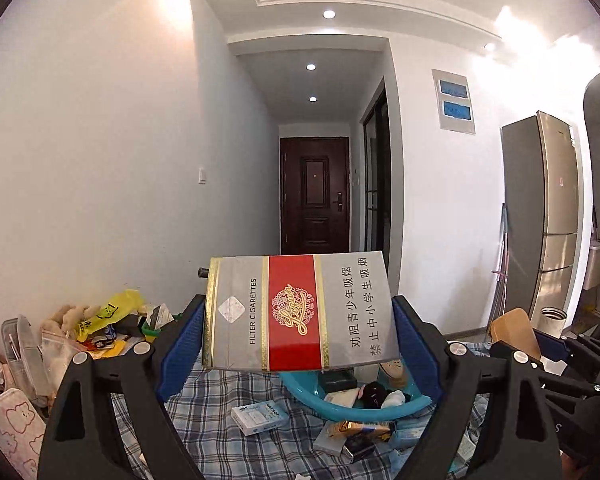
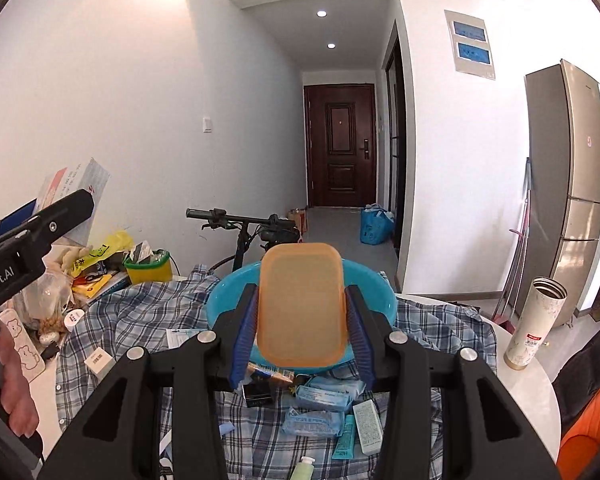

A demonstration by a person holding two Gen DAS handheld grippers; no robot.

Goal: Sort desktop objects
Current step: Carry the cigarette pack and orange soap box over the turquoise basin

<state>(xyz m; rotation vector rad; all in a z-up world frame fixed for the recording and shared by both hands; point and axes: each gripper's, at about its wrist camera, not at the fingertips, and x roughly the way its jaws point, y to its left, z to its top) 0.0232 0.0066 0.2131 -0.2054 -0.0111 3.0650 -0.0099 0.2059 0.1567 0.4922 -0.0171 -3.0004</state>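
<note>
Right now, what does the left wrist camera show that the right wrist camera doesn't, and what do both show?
Only the left wrist view shows the left hand-held gripper clamped on the grey-and-red cigarette carton face on.

Only the right wrist view shows the right hand-held gripper clamped on the translucent orange plastic lid, a bicycle handlebar and a green-rimmed yellow tub.

Both show the round blue plastic basin, the blue plaid cloth, the dark brown door and the white steel flask.

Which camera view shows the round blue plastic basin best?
The right wrist view: the round blue plastic basin shows its rim and curved wall on the checked cloth. The left wrist view shows only part of its rim, below the held cigarette carton.
</note>
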